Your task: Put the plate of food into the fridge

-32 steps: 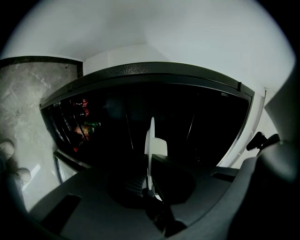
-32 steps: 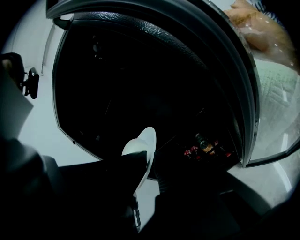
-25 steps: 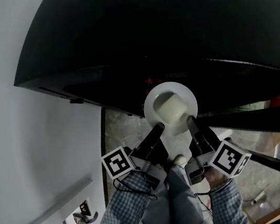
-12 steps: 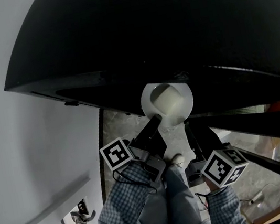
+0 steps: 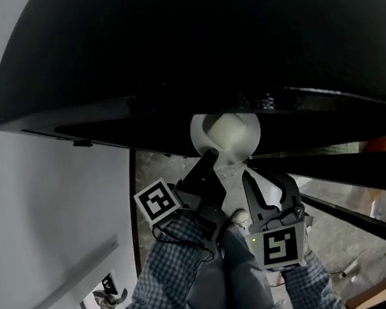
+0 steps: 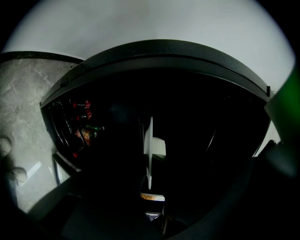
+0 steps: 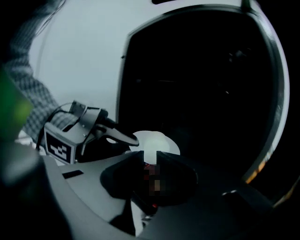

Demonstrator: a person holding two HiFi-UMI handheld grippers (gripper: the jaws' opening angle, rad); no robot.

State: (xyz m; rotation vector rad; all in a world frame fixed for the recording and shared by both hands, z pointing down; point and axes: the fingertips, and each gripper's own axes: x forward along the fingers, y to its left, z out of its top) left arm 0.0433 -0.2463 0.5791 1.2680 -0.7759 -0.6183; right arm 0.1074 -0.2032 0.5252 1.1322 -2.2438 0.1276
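Observation:
A white plate [image 5: 212, 130] with a pale block of food [image 5: 232, 135] hangs at the lower lip of the dark fridge opening [image 5: 234, 48]. My left gripper [image 5: 211, 159] is shut on the plate's near rim. In the left gripper view the plate [image 6: 149, 154] shows edge-on between the jaws, with the fridge interior [image 6: 197, 122] black behind it. My right gripper [image 5: 264, 176] sits just short of the plate, off to the right, open and not touching it. In the right gripper view the plate [image 7: 154, 140] lies beyond the jaws [image 7: 150, 161], with the left gripper [image 7: 89, 126] on its left rim.
A white fridge door or wall [image 5: 34, 213] stands at the left. Door shelves with bottles [image 6: 82, 126] show dimly in the left gripper view. Speckled floor [image 5: 160, 174] lies below. Dark shelf bars [image 5: 356, 167] run across at the right.
The plate has moved further up into the fridge opening with the left gripper. The right gripper has let go of the plate's right rim, drawn back and turned.

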